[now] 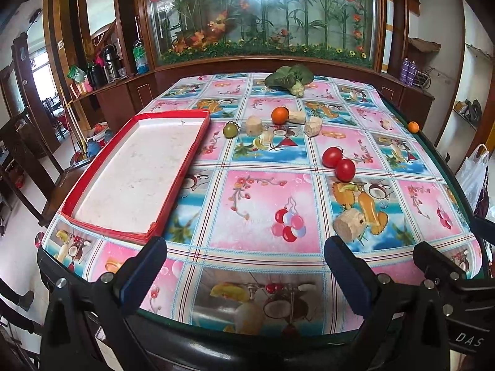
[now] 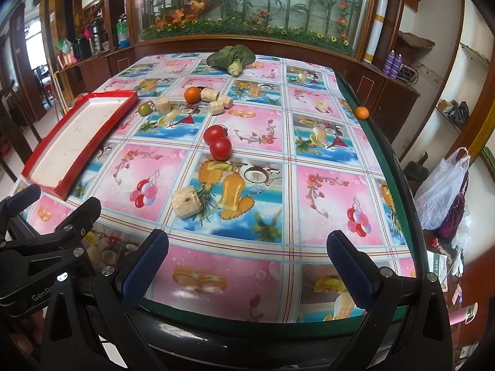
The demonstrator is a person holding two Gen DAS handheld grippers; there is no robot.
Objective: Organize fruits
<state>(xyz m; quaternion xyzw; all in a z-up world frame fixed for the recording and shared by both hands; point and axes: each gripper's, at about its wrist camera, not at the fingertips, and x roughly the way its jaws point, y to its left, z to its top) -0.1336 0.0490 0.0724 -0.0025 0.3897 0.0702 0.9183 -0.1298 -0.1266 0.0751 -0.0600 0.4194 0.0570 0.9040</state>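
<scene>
left tool: wide, empty, at near surface edge
right tool: wide, empty
tray: left on surface, empty
tomatoes: mid-surface, touching
orange: beyond them, among pale chunks

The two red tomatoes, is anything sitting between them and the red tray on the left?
Nothing visible does. The two red tomatoes lie touching mid-table, and only bare tablecloth separates them from the red tray. The green tomato and the pale cut chunks lie farther back, off that path.
</scene>
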